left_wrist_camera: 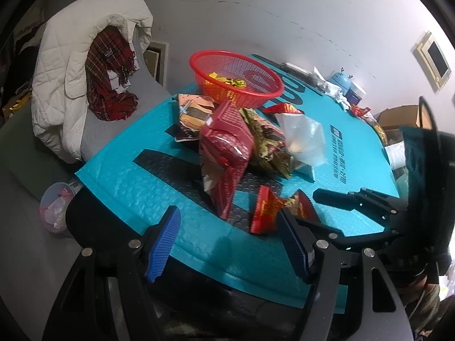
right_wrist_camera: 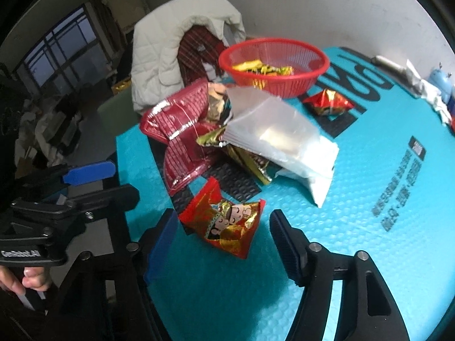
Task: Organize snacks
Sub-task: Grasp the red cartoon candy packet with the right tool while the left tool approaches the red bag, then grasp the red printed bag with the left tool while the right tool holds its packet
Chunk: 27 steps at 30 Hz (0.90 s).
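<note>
A red mesh basket point(left_wrist_camera: 236, 78) point(right_wrist_camera: 274, 64) holding yellow-wrapped snacks stands at the far side of the teal mat point(left_wrist_camera: 159, 187) point(right_wrist_camera: 369, 199). A pile of snack bags lies mid-mat: a dark red bag point(left_wrist_camera: 227, 147) point(right_wrist_camera: 182, 142), a gold-green bag point(left_wrist_camera: 264, 139), a clear plastic bag point(left_wrist_camera: 304, 139) point(right_wrist_camera: 281, 139). A small red cartoon packet point(right_wrist_camera: 227, 224) point(left_wrist_camera: 267, 210) lies just ahead of my right gripper point(right_wrist_camera: 223, 238), which is open around its near side. My left gripper point(left_wrist_camera: 229, 236) is open and empty, short of the pile. Another small red packet point(right_wrist_camera: 328, 102) lies near the basket.
A chair with a white quilted jacket point(left_wrist_camera: 71, 85) point(right_wrist_camera: 170, 56) and red plaid scarf stands beyond the mat's left edge. Clutter, a blue appliance point(left_wrist_camera: 345, 82) and wrappers line the far right. A pink bin point(left_wrist_camera: 55, 210) sits on the floor left.
</note>
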{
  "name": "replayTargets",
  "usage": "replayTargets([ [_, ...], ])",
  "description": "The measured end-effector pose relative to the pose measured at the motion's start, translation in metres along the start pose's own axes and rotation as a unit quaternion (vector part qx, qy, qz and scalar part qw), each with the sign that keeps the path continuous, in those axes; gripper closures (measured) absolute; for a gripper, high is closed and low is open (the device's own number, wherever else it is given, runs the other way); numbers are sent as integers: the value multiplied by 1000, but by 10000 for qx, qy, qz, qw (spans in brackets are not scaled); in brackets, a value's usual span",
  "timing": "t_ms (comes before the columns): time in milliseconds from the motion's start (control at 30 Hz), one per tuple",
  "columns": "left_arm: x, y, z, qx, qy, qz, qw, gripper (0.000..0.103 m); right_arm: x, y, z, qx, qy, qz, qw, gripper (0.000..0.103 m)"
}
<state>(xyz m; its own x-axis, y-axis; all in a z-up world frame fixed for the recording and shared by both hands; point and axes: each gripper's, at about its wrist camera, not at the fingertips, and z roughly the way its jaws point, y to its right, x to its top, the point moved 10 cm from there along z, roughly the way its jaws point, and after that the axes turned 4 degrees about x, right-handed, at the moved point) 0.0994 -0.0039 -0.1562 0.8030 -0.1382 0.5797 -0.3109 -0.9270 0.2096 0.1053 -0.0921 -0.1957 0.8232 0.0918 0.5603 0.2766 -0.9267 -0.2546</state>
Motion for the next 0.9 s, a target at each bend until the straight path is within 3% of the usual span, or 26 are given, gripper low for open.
replayTargets([
  [200,2,-9,9,59,-17,-60,10000,34,-6,4,21,-17,-266,79,9996,34],
  [333,5,-12,14,54,-26,-94,9999,34,-5,1,23,-45,-173,-10,9998,34],
  [367,6,-12,14,46,-18,-98,9999,34,-5,1,23,-90,-156,-47,9998,37],
  [400,7,-12,15,46,-11,-93,9999,34,-5,2,23,-181,-144,-126,9997,54],
  [467,9,-10,16,51,18,-58,10000,34,-6,0,21,-129,-133,-199,9996,63],
  [900,22,-3,41,79,-34,-26,10000,34,-5,13,9,68,-65,-47,9999,69],
])
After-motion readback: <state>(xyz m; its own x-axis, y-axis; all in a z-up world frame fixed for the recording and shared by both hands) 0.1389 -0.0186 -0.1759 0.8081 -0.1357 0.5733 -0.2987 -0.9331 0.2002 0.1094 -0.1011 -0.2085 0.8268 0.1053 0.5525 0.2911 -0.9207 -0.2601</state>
